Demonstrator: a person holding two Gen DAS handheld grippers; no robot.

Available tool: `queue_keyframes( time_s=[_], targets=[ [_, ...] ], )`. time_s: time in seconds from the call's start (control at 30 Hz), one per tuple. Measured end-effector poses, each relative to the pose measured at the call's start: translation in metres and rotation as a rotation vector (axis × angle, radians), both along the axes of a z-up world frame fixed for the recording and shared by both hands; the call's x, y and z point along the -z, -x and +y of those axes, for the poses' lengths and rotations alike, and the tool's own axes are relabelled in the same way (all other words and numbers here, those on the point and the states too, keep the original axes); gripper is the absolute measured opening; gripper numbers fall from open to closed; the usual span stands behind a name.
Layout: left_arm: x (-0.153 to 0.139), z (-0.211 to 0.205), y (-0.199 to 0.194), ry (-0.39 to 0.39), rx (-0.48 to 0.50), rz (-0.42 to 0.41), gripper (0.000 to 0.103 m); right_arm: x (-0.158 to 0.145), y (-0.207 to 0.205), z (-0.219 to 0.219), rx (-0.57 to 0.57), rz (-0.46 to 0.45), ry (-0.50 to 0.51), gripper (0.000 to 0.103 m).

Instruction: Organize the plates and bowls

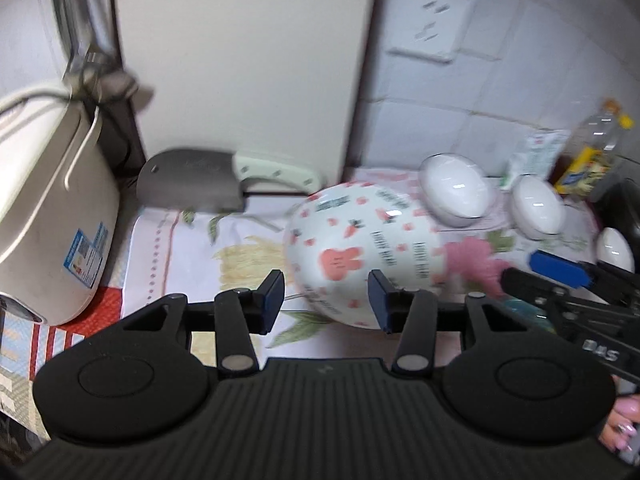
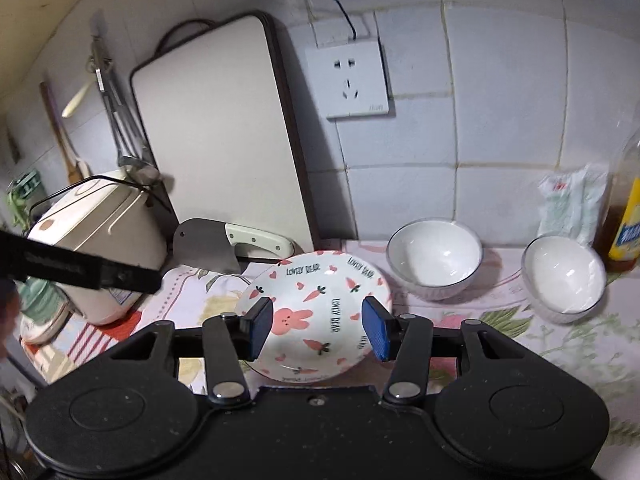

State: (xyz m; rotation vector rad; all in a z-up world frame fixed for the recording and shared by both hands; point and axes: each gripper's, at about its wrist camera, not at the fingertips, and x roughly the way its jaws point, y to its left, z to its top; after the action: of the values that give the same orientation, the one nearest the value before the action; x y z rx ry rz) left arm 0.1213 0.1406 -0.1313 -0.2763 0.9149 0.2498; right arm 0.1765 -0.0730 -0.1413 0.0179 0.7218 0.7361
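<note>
Both fisheye views were dim and bluish-grey, lit from above, with dark vignetted corners and tile lines bowing at the edges. The left wrist view was smeared by motion blur, worst on the patterned plate (image 1: 360,248) and far bottle (image 1: 596,140). The right wrist view was sharper. Glare spots sat in the white bowls (image 2: 434,258); the cutting board (image 2: 216,128) cast a shadow rightward on the wall.

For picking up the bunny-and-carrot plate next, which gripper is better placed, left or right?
Probably the right. In its own view the right gripper is open with the plate centred between its fingers. The left gripper, also open, sees the plate off to one side. Neither holds anything yet.
</note>
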Motion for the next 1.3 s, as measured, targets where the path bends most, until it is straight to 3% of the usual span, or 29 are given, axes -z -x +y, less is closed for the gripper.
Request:
queue_keyframes(
  time_s=[0.23,0.47,0.63,0.77,0.87,0.93,1.3],
  targets=[
    [0.057,0.034,-0.029,0.024,-0.031,0.042,0.045,0.042,-0.023,0.031,0.086,0.091,0.031,0.055],
    [0.111,0.039,-0.06,0.022,-0.03,0.013,0.045,0.098,-0.059,0.04,0.24,0.18,0.07,0.055],
    [0.136,0.04,-0.079,0.005,0.004,0.023,0.043,0.121,-0.072,0.037,0.297,0.231,0.024,0.055],
    [0.144,0.043,-0.086,0.043,0.028,0.045,0.04,0.127,-0.075,0.042,0.287,0.262,0.004,0.045],
    [0.149,0.045,-0.088,0.081,0.026,0.043,0.026,0.13,-0.075,0.044,0.282,0.29,-0.01,0.03],
    [0.149,0.046,-0.089,0.1,0.008,0.048,0.026,0.134,-0.074,0.045,0.28,0.312,-0.007,0.024],
    [0.149,0.044,-0.095,0.107,-0.014,0.067,0.026,0.135,-0.072,0.048,0.328,0.322,-0.018,0.024]
  ],
)
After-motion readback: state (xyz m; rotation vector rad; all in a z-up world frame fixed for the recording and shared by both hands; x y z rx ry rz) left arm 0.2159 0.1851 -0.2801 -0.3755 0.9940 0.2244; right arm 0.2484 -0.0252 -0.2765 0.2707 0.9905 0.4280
